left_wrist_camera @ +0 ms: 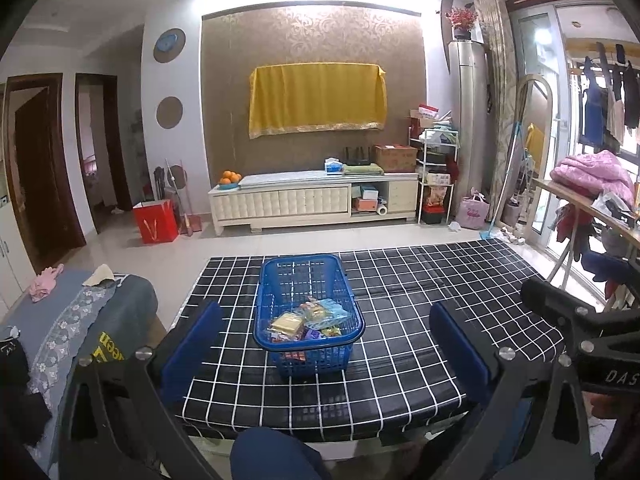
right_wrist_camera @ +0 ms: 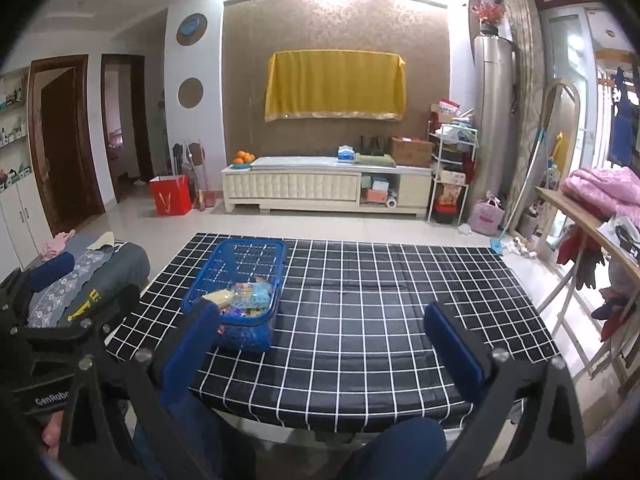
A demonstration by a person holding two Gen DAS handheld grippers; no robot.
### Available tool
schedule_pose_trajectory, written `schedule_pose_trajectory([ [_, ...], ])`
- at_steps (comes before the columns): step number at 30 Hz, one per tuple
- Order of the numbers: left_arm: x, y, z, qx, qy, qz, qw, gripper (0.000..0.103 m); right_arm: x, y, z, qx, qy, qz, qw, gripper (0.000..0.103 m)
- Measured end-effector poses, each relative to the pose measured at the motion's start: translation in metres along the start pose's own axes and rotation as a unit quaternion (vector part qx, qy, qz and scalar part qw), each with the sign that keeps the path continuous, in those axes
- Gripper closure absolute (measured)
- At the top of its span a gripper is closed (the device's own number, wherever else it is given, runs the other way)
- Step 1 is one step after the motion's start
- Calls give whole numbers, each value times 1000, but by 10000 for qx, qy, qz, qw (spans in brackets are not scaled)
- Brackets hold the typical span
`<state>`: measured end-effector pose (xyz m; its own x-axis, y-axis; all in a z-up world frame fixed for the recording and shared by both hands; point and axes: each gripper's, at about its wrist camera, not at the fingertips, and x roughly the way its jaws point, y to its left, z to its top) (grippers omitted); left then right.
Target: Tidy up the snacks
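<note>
Nearest the cameras, a person's knees in dark blue trousers (left_wrist_camera: 276,456) show at the near edge of the table. The left gripper (left_wrist_camera: 326,338) is held above that edge with its blue-padded jaws spread wide and nothing between them. The right gripper (right_wrist_camera: 324,340) is in the same condition: jaws wide apart, empty, held over bare tablecloth.

The table carries a black tablecloth with a white grid (left_wrist_camera: 420,320). On it stands one blue plastic basket (left_wrist_camera: 280,276) with mesh walls, upright, on the left half of the table. In the left wrist view it lies straight ahead between the two pads; in the right wrist view it lies to the left, partly hidden behind the left pad. The snacks (left_wrist_camera: 308,320) lie inside it, piled at its near end: small wrapped packets in yellow, light blue, purple and red. The far end of the basket shows only bare mesh floor. No packets are visible on the tablecloth outside the basket.

Left of the table is a grey sofa arm (left_wrist_camera: 80,312) with folded cloth on it.

Farther back, a red paper bag (left_wrist_camera: 155,222) stands on the tiled floor. Against the far wall a white cabinet (left_wrist_camera: 312,200) carries a blue bowl of oranges (left_wrist_camera: 230,178) at its left end and a cardboard box (left_wrist_camera: 395,158) at its right end.
</note>
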<state>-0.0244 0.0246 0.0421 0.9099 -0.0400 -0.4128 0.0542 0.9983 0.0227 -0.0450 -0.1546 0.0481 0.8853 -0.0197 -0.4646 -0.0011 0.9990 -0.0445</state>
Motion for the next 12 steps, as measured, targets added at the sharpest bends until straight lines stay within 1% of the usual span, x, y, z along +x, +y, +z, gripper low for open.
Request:
schedule_pose_trajectory([
  [3,0,2,0,-28,15,-62,10000,0,0,0,0,0,4,-3,10000,0],
  [12,-4,3,1,-36,-17,-71,10000,0,0,0,-3,10,44,10,10000,0],
])
